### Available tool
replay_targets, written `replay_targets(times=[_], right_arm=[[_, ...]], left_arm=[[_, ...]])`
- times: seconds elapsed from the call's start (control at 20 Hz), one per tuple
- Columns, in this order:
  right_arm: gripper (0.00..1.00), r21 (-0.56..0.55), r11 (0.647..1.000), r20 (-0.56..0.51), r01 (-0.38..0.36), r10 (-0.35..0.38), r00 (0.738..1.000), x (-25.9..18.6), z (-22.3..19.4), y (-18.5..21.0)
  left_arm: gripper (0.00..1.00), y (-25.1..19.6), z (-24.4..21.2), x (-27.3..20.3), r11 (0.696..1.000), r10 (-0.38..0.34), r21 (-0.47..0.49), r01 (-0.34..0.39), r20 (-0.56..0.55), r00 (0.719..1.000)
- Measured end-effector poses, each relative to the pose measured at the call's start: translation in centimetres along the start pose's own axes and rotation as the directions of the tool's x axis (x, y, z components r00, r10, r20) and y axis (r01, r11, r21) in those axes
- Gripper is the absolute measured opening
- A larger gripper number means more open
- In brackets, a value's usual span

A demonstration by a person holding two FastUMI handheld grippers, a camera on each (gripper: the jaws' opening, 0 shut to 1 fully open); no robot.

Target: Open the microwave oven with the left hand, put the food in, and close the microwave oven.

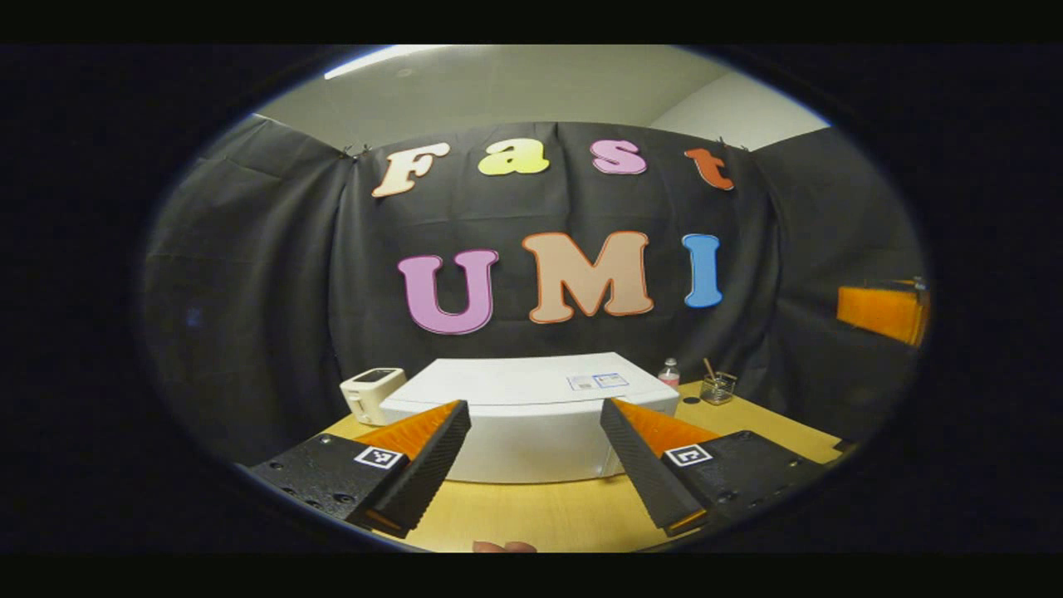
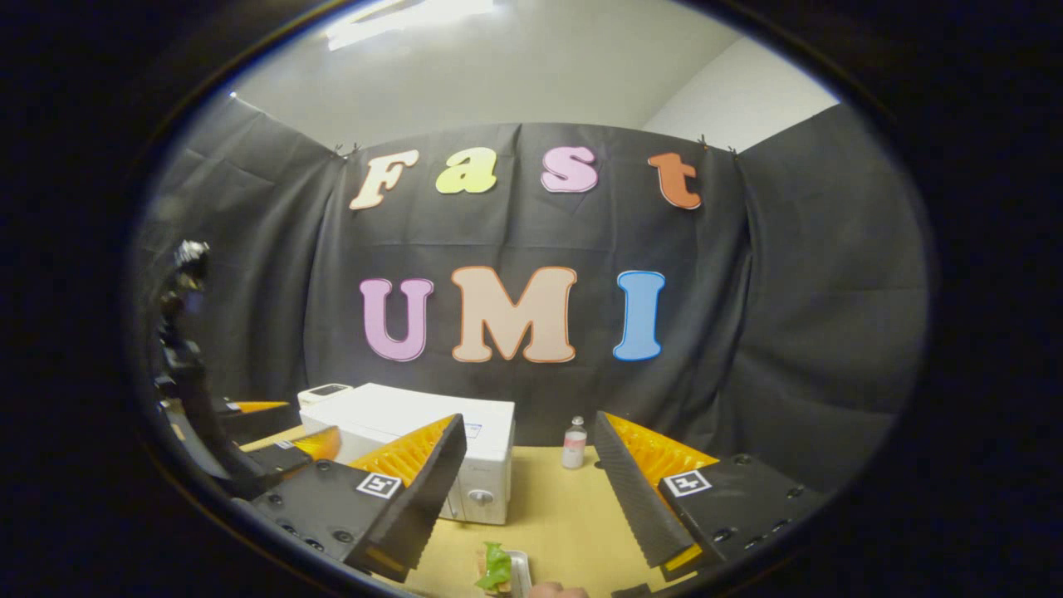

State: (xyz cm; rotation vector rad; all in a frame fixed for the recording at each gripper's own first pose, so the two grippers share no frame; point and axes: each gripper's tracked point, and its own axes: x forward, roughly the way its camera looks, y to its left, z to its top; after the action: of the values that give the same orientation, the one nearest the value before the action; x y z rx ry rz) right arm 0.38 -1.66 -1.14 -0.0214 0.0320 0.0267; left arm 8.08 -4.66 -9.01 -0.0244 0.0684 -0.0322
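The white microwave oven (image 1: 531,432) stands on the wooden table (image 1: 540,515) straight ahead, its door closed. My left gripper (image 1: 536,407) is open in front of it and above the table, with nothing between its fingers. In the right gripper view the microwave oven (image 2: 490,440) sits to the left, a knob low on its front. The food (image 2: 497,569), a sandwich with green lettuce on a small tray, lies on the table just below my open right gripper (image 2: 529,419). The left gripper (image 2: 282,453) shows at the far left, level with the oven.
A small white device (image 1: 371,390) stands left of the oven. A small bottle (image 1: 669,374) and a glass jar (image 1: 718,388) stand to its right near the back. The bottle (image 2: 574,443) is beyond my right gripper. Black cloth walls the booth.
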Motion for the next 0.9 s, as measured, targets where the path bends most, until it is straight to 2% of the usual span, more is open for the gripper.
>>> replay_targets(times=[0.15, 0.3, 0.4, 0.65, 0.9], right_arm=[[0.96, -0.009, 1.0, -0.004, 0.004, -0.004, 1.0, -0.7, -0.1, -0.5], [0.98, 0.005, 1.0, 0.001, 0.013, -0.013, 1.0, -1.0, 0.1, -1.3], [0.96, -0.005, 1.0, -0.004, 0.027, -0.027, 1.0, -1.2, 0.1, -2.4], [0.96, -0.025, 0.996, -0.001, 0.091, -0.091, 0.996, -1.9, 0.4, -5.3], [0.96, -0.04, 0.989, -0.016, 0.141, -0.142, 0.99, -2.7, 0.2, -7.5]], left_arm=[[0.99, -2.4, -4.4, 2.7, 0.999, -0.037, 0.028, 0.038, -0.053, 0.998], [0.99, -5.2, -6.8, 5.4, 0.994, -0.105, 0.027, 0.106, -0.051, 0.993], [0.99, -6.8, -9.2, 6.9, 0.991, -0.129, 0.022, 0.132, -0.104, 0.986], [0.99, -9.3, -15.1, 9.3, 0.988, -0.149, 0.008, 0.157, -0.259, 0.954], [0.98, -9.5, -16.5, 11.0, 0.989, -0.137, 0.011, 0.147, -0.301, 0.944]])
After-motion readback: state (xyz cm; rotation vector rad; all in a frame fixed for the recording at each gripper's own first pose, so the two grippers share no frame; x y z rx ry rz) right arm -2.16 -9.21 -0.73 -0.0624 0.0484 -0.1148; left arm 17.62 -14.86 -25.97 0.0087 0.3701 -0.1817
